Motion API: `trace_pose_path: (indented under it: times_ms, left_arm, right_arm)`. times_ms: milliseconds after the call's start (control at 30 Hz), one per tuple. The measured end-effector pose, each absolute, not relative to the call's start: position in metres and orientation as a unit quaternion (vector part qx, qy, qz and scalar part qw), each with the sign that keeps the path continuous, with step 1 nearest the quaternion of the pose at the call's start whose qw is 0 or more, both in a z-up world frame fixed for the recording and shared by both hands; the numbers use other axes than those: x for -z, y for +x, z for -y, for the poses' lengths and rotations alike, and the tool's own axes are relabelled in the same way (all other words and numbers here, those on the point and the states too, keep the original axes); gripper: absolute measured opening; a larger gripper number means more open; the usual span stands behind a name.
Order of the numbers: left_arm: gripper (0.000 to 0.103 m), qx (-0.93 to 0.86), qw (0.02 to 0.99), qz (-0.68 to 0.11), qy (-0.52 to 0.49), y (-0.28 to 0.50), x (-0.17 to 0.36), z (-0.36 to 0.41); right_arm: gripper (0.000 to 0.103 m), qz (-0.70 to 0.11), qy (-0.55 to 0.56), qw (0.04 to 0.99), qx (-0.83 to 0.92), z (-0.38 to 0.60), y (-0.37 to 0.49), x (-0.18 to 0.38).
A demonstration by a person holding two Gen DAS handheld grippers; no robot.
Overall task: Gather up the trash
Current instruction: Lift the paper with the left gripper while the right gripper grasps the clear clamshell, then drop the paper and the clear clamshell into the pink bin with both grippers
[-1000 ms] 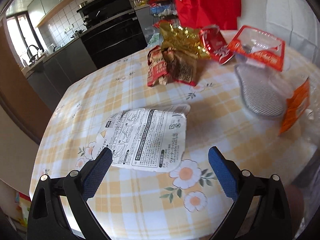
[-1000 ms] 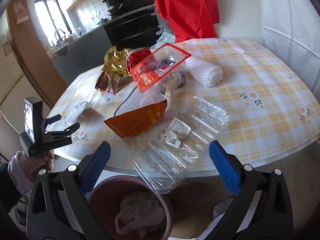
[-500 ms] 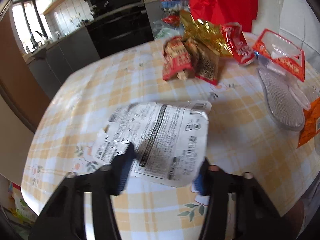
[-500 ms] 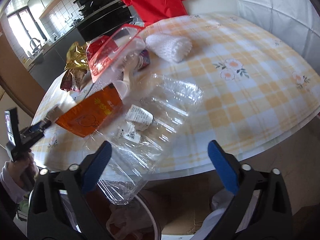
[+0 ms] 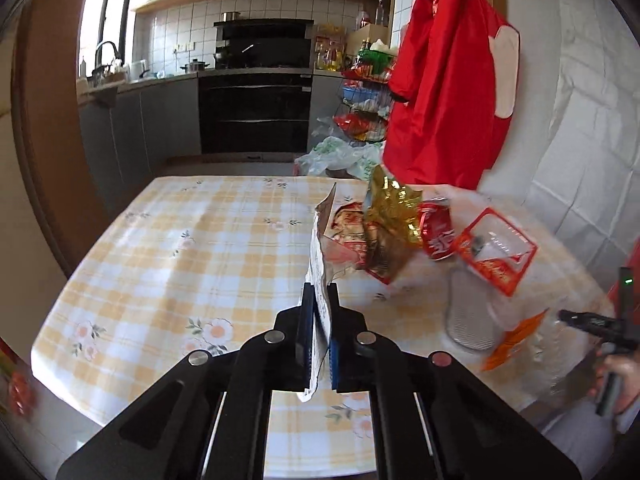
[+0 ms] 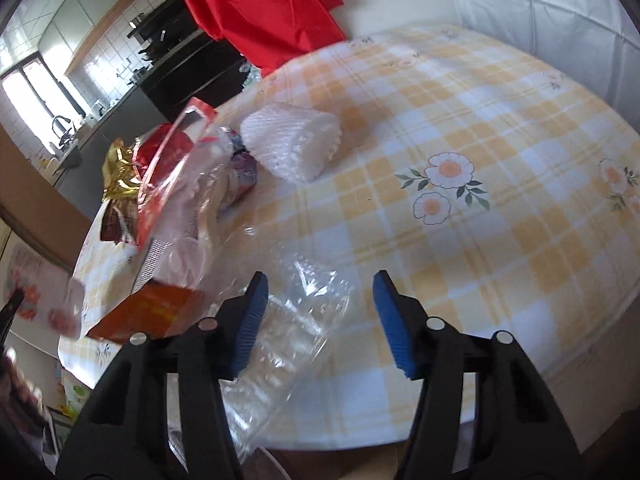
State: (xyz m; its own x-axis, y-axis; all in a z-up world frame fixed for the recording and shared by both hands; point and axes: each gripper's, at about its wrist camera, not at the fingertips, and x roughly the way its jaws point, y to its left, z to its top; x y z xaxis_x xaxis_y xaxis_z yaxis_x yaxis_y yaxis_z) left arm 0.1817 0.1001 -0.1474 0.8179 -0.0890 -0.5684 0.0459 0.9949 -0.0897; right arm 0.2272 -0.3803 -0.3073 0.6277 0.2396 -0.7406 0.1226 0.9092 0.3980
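Left wrist view: left gripper (image 5: 320, 312) pinches a wrapper (image 5: 320, 256), right gripper (image 6: 316, 320) gapes at clear packaging (image 6: 292, 344), apparently ungrasped; most trash (image 5: 396, 224) remains mid-frame.

Kitchen at rear w/ white tiled wall (image 5: 256, 12), black oven (image 5: 256, 112) centre frame, grey cabinets (image 5: 160, 120) to its left. Bright window (image 5: 105, 8) upper left, sink tap (image 5: 105, 50) below it. Red garment (image 5: 448, 92) hangs upper right, next to a wire rack (image 5: 362, 96). Desk (image 5: 180, 256) under a yellow-check floral cloth fills lower frame. White quilted wall (image 6: 540, 4) upper right in right wrist view.
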Motion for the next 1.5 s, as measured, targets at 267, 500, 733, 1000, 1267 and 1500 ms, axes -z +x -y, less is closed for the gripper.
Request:
trace_pose_path:
  times_ms: [267,500,733,1000,1267,1500]
  left_arm:
    - [0.006,0.081,0.939,-0.321,-0.093,0.152,0.147,-0.085]
    - [0.006,0.104,0.93,-0.338,-0.097,0.137,0.156,-0.069]
    - [0.006,0.132,0.924,-0.345,-0.102,0.124,0.159,-0.055]
    - [0.006,0.153,0.917,-0.351,-0.112,0.11,0.16,-0.044]
    - [0.006,0.165,0.913,-0.354,-0.12,0.095,0.154,-0.04]
    - [0.006,0.166,0.905,-0.363,-0.144,0.076,0.152,-0.04]
  right_arm:
    - [0.039,-0.445,0.232,0.865,-0.035,0.385,0.241,0.32]
    - [0.019,-0.425,0.242,0.87,-0.054,0.389,0.233,0.306]
    - [0.013,-0.376,0.204,0.902,-0.061,0.384,0.219,0.263]
    - [0.011,-0.319,0.124,0.938,-0.058,0.371,0.204,0.209]
    - [0.011,-0.26,0.103,0.958,-0.063,0.37,0.185,0.159]
    - [0.011,-0.212,0.081,0.971,-0.077,0.356,0.155,0.118]
